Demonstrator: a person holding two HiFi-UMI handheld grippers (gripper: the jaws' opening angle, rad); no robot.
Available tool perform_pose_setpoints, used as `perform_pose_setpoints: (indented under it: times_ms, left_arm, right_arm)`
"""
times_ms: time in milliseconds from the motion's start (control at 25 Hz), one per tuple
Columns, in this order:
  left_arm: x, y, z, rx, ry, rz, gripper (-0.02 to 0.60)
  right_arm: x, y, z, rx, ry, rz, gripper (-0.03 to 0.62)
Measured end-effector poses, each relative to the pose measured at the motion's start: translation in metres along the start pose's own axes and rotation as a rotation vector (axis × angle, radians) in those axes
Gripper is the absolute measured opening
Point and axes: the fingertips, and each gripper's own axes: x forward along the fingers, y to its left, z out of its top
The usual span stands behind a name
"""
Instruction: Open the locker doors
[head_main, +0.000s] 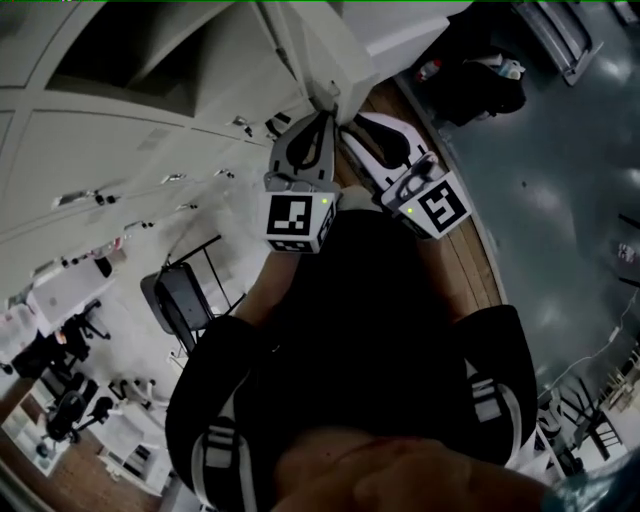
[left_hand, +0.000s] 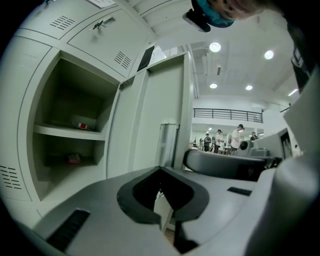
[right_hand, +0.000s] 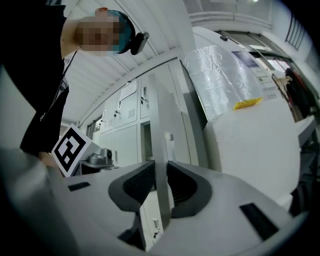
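Item: pale grey metal locker door (right_hand: 160, 150), standing out from the bank beside an open shelved locker compartment (left_hand: 70, 132).
Right gripper (right_hand: 160, 186): jaws clamped across the door's free edge, apparently to swing it wider.
Left gripper (left_hand: 163, 200): jaws pinched on a thin pale edge, seemingly the same door, probably steadying it.

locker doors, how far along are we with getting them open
Done: one pale grey metal locker door stands swung out, its shelved compartment exposed. In hand: the right tool is clamped on that door's edge; the left tool, jaws together, sits beside it. Left: the neighbouring grey lockers show closed doors.
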Motion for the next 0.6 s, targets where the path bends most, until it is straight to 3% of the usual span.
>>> perform_pose_setpoints:
  times_ms: [280,480,600]
  left_arm:
    - [0.011,-0.029,0.006,0.024,-0.014,-0.06,0.008]
    - [0.007,-0.029,0.003,0.042,-0.052,-0.022,0.009]
    - [0.005,-0.03,0.005,0.044,-0.047,-0.022,0.008]
  right_arm:
    - [-0.014,-0.021,0.005,-0.024,-0.019,-0.128,0.089]
    - [-0.019,-0.028,0.009,-0.115,-0.042,-0.307,0.086]
    - [-0.02,-0.028,0.009,-0.163,-0.018,-0.361,0.079]
